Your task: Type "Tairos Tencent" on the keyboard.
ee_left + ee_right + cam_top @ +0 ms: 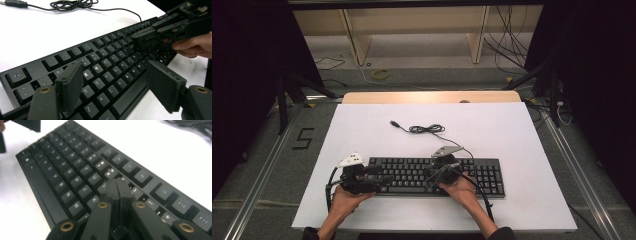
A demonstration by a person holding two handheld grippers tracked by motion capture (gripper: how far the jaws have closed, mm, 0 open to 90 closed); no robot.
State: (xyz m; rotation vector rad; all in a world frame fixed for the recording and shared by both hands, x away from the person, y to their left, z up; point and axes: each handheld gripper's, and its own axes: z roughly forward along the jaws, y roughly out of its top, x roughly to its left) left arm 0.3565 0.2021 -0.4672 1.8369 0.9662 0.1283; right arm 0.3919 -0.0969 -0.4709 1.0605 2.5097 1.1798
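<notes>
A black keyboard (437, 175) lies on the white table near its front edge, and its cable (427, 129) coils behind it with the USB plug (395, 123) loose. My left gripper (379, 179) hovers open over the keyboard's left end, its jaws apart above the letter keys (110, 75). My right gripper (447, 167) is shut with nothing between its jaws, its tips just over the keys (95, 178) at the keyboard's middle; I cannot tell if they touch. In the left gripper view, that right gripper (140, 37) reaches in from the right, with fingers of a hand (192, 45) behind it.
The white table top (362, 135) has bare room behind and to both sides of the keyboard. A wooden board (432, 96) borders its far edge. Metal rails (572, 170) flank the table, and loose cables (507, 45) lie on the floor beyond.
</notes>
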